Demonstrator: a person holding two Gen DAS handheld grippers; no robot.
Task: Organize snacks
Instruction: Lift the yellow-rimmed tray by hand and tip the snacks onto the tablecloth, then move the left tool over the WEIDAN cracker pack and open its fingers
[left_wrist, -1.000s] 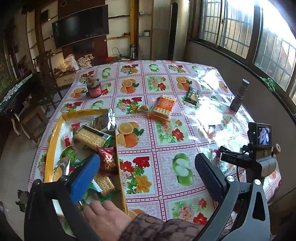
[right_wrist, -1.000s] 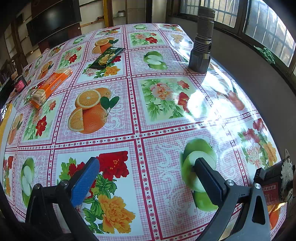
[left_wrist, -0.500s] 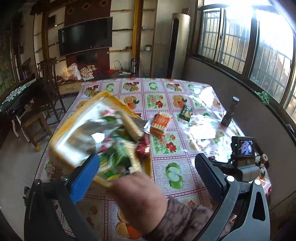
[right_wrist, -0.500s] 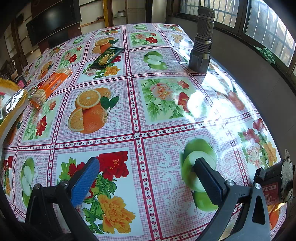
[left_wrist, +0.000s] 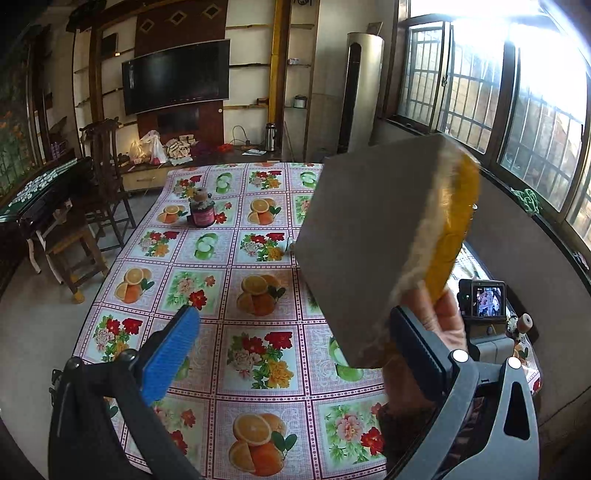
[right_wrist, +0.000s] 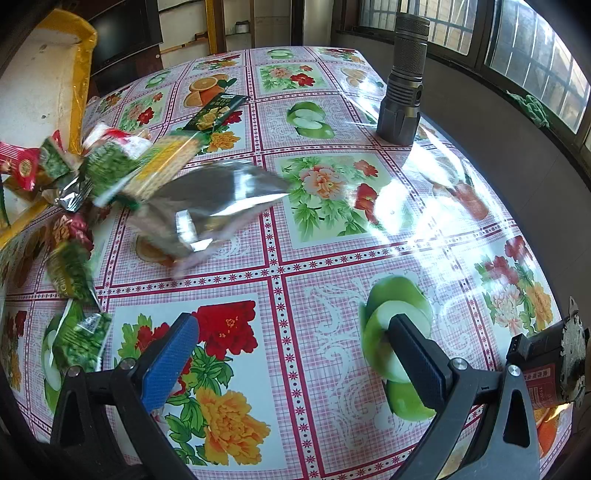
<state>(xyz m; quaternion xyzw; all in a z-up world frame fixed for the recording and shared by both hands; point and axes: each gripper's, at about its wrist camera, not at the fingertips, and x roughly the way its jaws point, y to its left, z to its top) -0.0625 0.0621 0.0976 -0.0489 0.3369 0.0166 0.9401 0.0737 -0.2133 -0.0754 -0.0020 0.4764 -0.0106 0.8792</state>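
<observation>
A bare hand (left_wrist: 443, 325) holds a yellow-rimmed tray (left_wrist: 373, 236) tipped up on edge, its grey underside facing the left wrist view. In the right wrist view the tray (right_wrist: 48, 85) stands tilted at the far left and several snack packets spill from it: a silver bag (right_wrist: 210, 206), green packets (right_wrist: 74, 273), a red packet (right_wrist: 20, 166). A dark green packet (right_wrist: 216, 112) lies farther back. My left gripper (left_wrist: 291, 354) is open and empty above the table. My right gripper (right_wrist: 291, 362) is open and empty, low over the tablecloth.
The table (right_wrist: 332, 258) has a fruit-and-flower cloth. A dark flashlight (right_wrist: 404, 74) stands upright at the back right. A small jar (left_wrist: 202, 212) stands at the far left of the table. A camera device (left_wrist: 482, 297) is at the right edge. Chairs (left_wrist: 92, 206) stand to the left.
The hand lifted the tray off the table and swung it right, tipping it over. The snacks now pour out onto the cloth in the right wrist view. The right gripper has not moved.
</observation>
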